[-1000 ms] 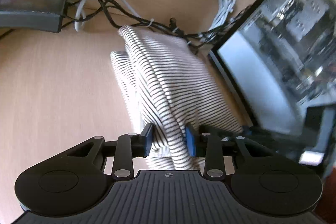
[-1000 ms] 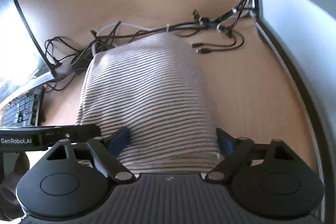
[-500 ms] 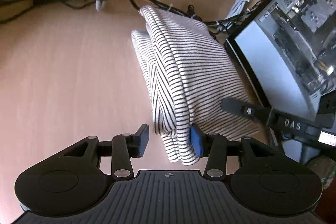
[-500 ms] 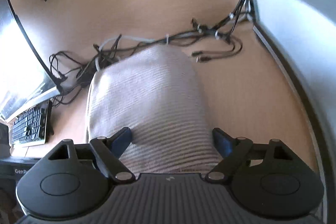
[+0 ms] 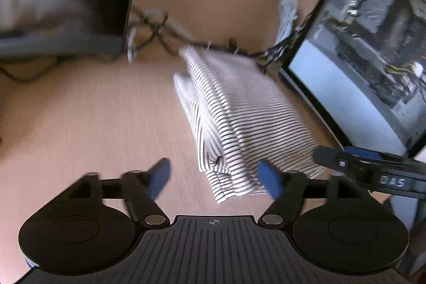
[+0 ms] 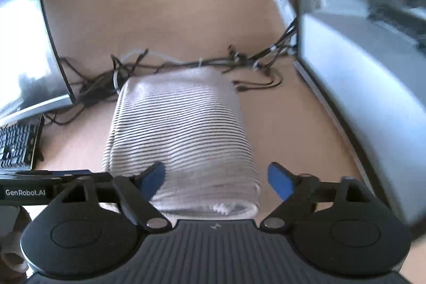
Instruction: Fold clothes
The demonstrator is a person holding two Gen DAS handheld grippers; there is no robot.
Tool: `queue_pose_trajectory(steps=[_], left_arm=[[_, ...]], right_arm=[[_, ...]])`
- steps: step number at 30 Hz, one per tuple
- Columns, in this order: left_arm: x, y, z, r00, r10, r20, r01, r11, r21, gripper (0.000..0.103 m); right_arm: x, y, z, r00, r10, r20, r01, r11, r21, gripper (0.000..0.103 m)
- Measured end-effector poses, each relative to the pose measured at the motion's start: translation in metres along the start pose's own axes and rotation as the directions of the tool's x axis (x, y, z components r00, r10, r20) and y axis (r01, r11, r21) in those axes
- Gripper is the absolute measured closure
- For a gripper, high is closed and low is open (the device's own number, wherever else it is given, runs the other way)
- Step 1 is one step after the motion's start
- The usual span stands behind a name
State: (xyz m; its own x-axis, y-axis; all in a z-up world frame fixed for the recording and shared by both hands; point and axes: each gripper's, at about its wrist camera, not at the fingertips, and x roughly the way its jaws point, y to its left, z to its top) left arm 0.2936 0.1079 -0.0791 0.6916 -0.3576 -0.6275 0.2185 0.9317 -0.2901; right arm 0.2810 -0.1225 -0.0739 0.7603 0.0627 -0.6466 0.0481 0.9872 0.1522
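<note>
While my left gripper (image 5: 214, 176) hovers low over the wooden table (image 5: 87, 119), its blue-padded fingers (image 5: 159, 175) are spread wide and grip nothing. The striped garment (image 5: 239, 121) lies folded into a compact bundle on the table, and its near corner sits in the gap between those fingers; whether the right pad touches the cloth I cannot tell through the blur. My right gripper (image 6: 215, 177) is released too, fingers parted either side of the bundle's (image 6: 181, 140) near end, the left pad (image 6: 153, 176) over the fabric, the right pad clear of it. At the garment's far edge lies a tangle of cables (image 6: 170, 65). A monitor (image 6: 24, 44) stands at the left with a keyboard (image 6: 17, 148) beside it, and a glass-sided computer case (image 5: 367, 49) stands at the right.
</note>
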Motion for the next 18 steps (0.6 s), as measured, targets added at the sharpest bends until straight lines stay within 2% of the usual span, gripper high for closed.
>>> queue_pose_trajectory(steps=[2,4,6,9,11,13,15,18], left_arm=[[-0.017,-0.008,-0.006,0.999,0.01,0.048,-0.011,1.0,0.028,0.009],[-0.035,-0.015,-0.012,0.996,0.021,0.081,-0.022,1.0,0.021,0.003],[-0.053,-0.024,-0.018,0.994,0.032,0.101,-0.032,0.999,-0.003,0.0],[-0.077,-0.038,-0.03,0.989,0.058,0.136,-0.056,0.998,-0.023,0.0],[-0.091,-0.052,-0.041,0.982,0.088,0.166,-0.086,0.996,-0.019,0.0],[-0.1,-0.064,-0.055,0.974,0.141,0.179,-0.139,0.99,-0.024,0.0],[-0.104,-0.073,-0.071,0.969,0.182,0.168,-0.176,0.983,-0.049,0.0],[-0.106,-0.089,-0.099,0.958,0.23,0.174,-0.222,0.973,-0.06,0.0]], right_arm=[[-0.023,0.003,-0.008,0.998,-0.043,0.04,0.043,0.999,0.003,0.0],[-0.047,0.007,-0.014,0.996,-0.048,0.078,0.047,0.999,0.003,0.0],[-0.071,0.01,-0.019,0.993,-0.017,0.116,0.018,1.0,-0.004,0.0],[-0.098,0.009,-0.025,0.982,0.025,0.187,-0.026,1.0,0.002,0.0],[-0.109,0.007,-0.028,0.976,0.023,0.217,-0.028,0.999,0.02,0.0],[-0.113,0.002,-0.033,0.979,0.038,0.202,-0.047,0.998,0.04,0.0],[-0.117,-0.007,-0.042,0.982,0.09,0.166,-0.102,0.993,0.061,0.0],[-0.127,-0.02,-0.063,0.982,0.1,0.159,-0.112,0.991,0.074,0.0]])
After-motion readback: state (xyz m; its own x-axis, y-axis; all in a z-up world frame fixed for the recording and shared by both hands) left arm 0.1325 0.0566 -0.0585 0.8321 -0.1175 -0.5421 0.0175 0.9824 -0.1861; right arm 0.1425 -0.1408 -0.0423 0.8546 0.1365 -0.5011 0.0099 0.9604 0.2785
